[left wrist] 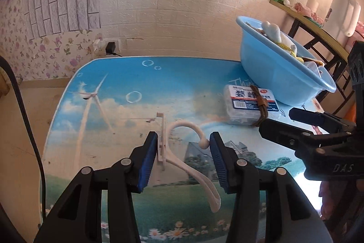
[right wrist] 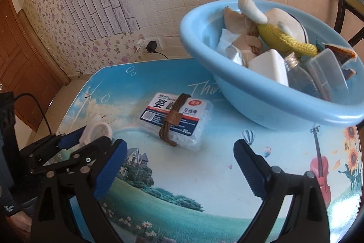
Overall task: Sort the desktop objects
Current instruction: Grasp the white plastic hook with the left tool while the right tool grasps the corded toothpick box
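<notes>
A white plastic hanger [left wrist: 182, 152] lies on the picture-printed table [left wrist: 127, 83]. My left gripper [left wrist: 183, 159] is open, its blue pads on either side of the hanger's hook and neck, low over the table. A clear floss-pick box [right wrist: 176, 118] with a brown leather band [right wrist: 171, 120] across it lies mid-table; it also shows in the left wrist view [left wrist: 249, 106]. My right gripper [right wrist: 179, 165] is open and empty, just short of the box. The hanger's hook [right wrist: 100, 129] peeks out behind the left gripper [right wrist: 75, 145].
A light blue basin [right wrist: 261, 92] at the back right holds several items: a knitted yellow toy [right wrist: 284, 38], a bottle, a white bar, a clear container. A wall socket with a black charger [right wrist: 151, 46] sits behind the table. A side table [left wrist: 318, 29] stands far right.
</notes>
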The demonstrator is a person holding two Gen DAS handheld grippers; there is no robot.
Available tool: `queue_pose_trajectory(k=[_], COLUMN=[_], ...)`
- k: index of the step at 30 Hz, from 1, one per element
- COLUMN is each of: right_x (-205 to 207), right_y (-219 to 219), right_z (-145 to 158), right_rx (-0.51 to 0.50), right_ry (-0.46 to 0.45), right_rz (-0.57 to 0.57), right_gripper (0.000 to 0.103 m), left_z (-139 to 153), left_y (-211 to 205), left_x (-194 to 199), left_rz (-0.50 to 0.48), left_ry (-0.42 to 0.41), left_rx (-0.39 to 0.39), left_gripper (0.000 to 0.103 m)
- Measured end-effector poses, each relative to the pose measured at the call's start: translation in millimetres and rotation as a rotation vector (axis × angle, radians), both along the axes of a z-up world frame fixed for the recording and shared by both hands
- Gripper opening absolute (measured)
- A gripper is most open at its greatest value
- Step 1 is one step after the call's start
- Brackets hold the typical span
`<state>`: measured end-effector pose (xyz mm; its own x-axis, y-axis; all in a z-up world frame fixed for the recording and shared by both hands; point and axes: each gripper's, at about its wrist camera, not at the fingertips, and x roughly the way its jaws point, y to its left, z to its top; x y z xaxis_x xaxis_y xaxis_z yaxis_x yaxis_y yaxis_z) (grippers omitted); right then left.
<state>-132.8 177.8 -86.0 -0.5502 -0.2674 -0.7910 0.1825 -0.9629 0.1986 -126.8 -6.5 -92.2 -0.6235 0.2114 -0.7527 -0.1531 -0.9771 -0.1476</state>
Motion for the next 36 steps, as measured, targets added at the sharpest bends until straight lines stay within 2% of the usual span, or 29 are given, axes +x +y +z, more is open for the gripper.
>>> queue_pose_trajectory(k=[2, 6, 16, 18, 19, 24, 26, 31, 36], right_x=[-6.3, -19.9, -36.0, -34.6, -33.9, -26.7, -20.6, -2.5, 12.3], right_y=[-9.7, -23.7, -36.2, -34.5, -33.4, -27.0, -24.0, -16.8, -9.6], right_z=[-3.1, -6.9, -17.1, -15.2, -14.3, -10.2, -6.1, 6.6, 11.6], right_rx=[0.018, 0.061, 0.118, 0.115, 0.118, 0.104, 0.092, 0.070, 0.065], right_ry=[-0.009, -0.016, -0.026, -0.016, -0.012, -0.008, 0.000, 0.027, 0.033], right_rz=[-0.006, -0.029, -0.043, -0.037, -0.036, -0.015, -0.007, 0.022, 0.043], right_gripper=[0.099, 0.100, 0.100, 0.098, 0.088, 0.088, 0.088, 0.088, 0.087], left_z=[0.5, -2.8, -9.5, -9.8, -9.2, -0.7, 2.6, 9.6, 3.6], left_y=[-9.8, -26.9, -35.1, -36.9, -37.8, -37.0, -35.2, -27.7, -27.4], left_x=[-1.0, -1.5, 0.8, 1.4, 2.2, 7.8, 9.9, 15.9, 20.4], left_rz=[0.023, 0.054, 0.074, 0.083, 0.087, 0.091, 0.091, 0.079, 0.102], left_ry=[0.003, -0.010, -0.014, -0.017, -0.016, 0.005, 0.007, 0.019, -0.012], left_rx=[-0.013, 0.018, 0.028, 0.029, 0.030, 0.030, 0.029, 0.021, 0.021], left_gripper=[0.046, 0.046, 0.046, 0.046, 0.046, 0.046, 0.040, 0.040, 0.040])
